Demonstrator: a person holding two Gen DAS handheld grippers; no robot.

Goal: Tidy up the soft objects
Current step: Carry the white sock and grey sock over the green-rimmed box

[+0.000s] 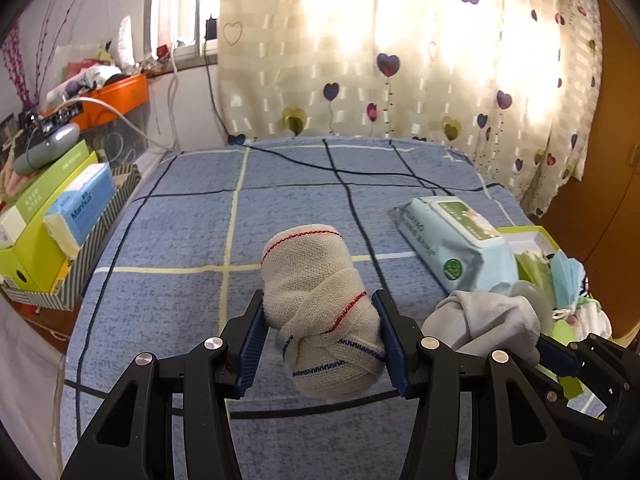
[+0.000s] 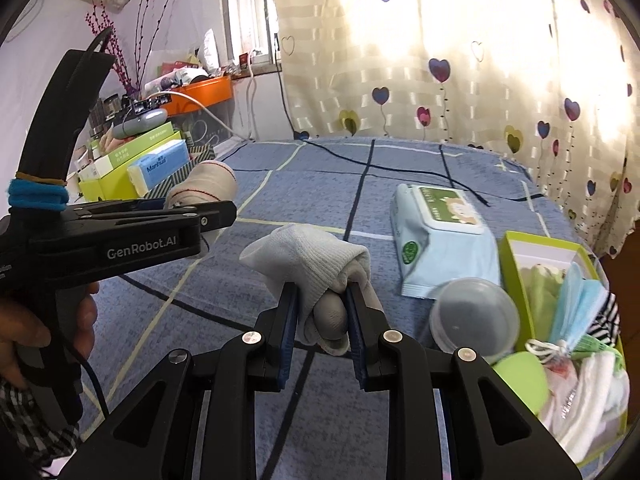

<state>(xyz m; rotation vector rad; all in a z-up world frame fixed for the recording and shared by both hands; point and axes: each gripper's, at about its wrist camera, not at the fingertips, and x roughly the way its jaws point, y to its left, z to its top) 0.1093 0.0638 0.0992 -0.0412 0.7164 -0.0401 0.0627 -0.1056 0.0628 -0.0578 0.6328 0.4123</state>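
My left gripper (image 1: 320,304) is shut on a cream rolled bandage (image 1: 320,300) with red and blue stripes, held above the blue checked bed (image 1: 180,220). The bandage also shows in the right wrist view (image 2: 204,184), held by the left gripper (image 2: 200,204). My right gripper (image 2: 322,294) is shut on a balled grey-white sock (image 2: 316,264), also held above the bed. That sock shows at the lower right of the left wrist view (image 1: 484,320).
A wet-wipes pack (image 2: 440,240) lies on the bed at the right. A green box (image 2: 560,320) at the right edge holds masks, cloths and a clear round tub (image 2: 474,316). Boxes and a tissue pack (image 1: 80,208) stand beside the bed at the left.
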